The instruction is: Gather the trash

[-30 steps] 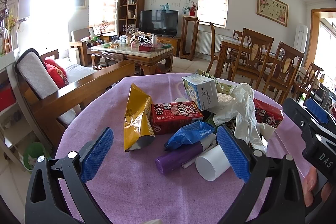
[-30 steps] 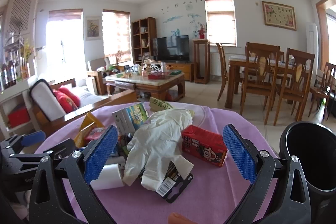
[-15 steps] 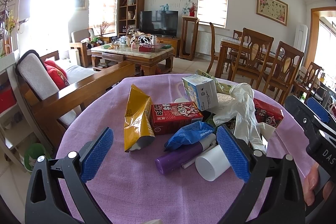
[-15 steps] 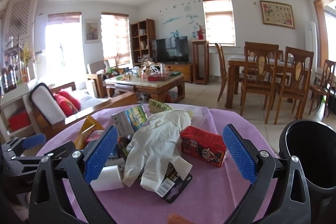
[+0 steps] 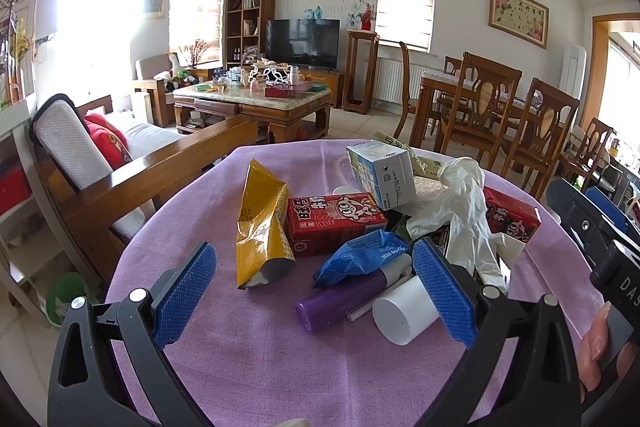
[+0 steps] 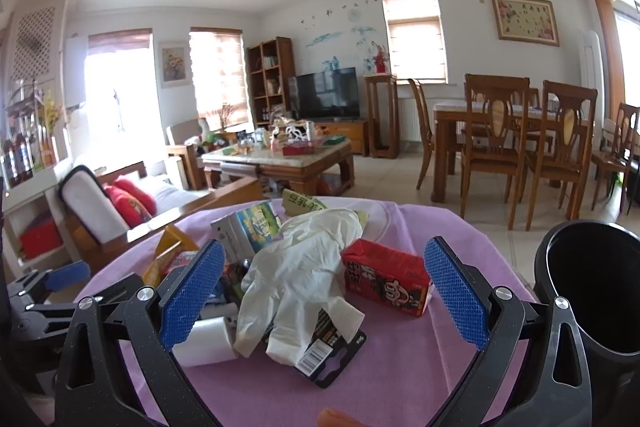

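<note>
- Trash sits in one heap toward the far edge of the purple-clothed table (image 5: 248, 359), and across the 3 sampled moments no piece of it has shifted.
- Left gripper (image 5: 316, 289) hangs over the near edge with its blue pads spread wide and empty, unchanged in place; ahead of it lie the yellow snack bag (image 5: 260, 227), the purple tube (image 5: 340, 301) and the white cup (image 5: 404, 311).
- Right gripper (image 6: 324, 301) is likewise wide and holding nothing; its view has crept a little closer, so the white glove (image 6: 296, 275) and the red carton (image 6: 386, 277) now lie between its pads.
- Black bin (image 6: 596, 291) stands just past the table's right edge, its mouth open.
- My reading: nothing is collected yet; the right side is lining up for a 1st pick, probably glove or carton.
</note>
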Demonstrator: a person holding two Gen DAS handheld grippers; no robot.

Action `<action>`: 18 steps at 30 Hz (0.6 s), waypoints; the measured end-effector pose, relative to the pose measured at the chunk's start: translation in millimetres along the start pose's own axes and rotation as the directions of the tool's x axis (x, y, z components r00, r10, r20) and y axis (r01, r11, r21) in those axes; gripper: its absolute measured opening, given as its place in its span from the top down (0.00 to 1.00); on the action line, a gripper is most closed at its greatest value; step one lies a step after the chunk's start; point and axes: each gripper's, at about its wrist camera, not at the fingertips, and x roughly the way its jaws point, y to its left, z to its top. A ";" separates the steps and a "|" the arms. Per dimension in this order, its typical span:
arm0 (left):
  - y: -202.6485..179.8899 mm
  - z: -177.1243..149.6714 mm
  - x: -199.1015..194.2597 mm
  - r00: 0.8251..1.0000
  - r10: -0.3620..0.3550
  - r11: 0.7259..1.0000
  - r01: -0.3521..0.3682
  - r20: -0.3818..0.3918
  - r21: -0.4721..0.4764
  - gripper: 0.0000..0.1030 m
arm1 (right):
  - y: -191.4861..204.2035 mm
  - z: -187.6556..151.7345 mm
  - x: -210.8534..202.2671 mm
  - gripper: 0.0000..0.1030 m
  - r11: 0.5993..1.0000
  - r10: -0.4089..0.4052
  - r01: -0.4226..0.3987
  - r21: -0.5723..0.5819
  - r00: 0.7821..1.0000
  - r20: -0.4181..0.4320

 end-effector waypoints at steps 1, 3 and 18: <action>0.0 -0.1 -0.3 1.000 0.000 1.000 0.000 0.000 0.000 0.05 | 0.1 0.1 0.0 0.04 1.000 0.000 0.000 0.000 1.000 0.000; -0.1 -0.2 0.1 1.000 0.000 1.000 0.000 0.001 0.001 0.05 | -0.4 -0.1 -0.1 0.04 1.000 0.000 0.000 0.000 1.000 0.001; -0.2 0.1 -1.1 1.000 0.001 1.000 -0.001 0.001 0.001 0.05 | -2.7 0.1 -0.1 0.04 1.000 0.000 0.000 0.002 1.000 0.001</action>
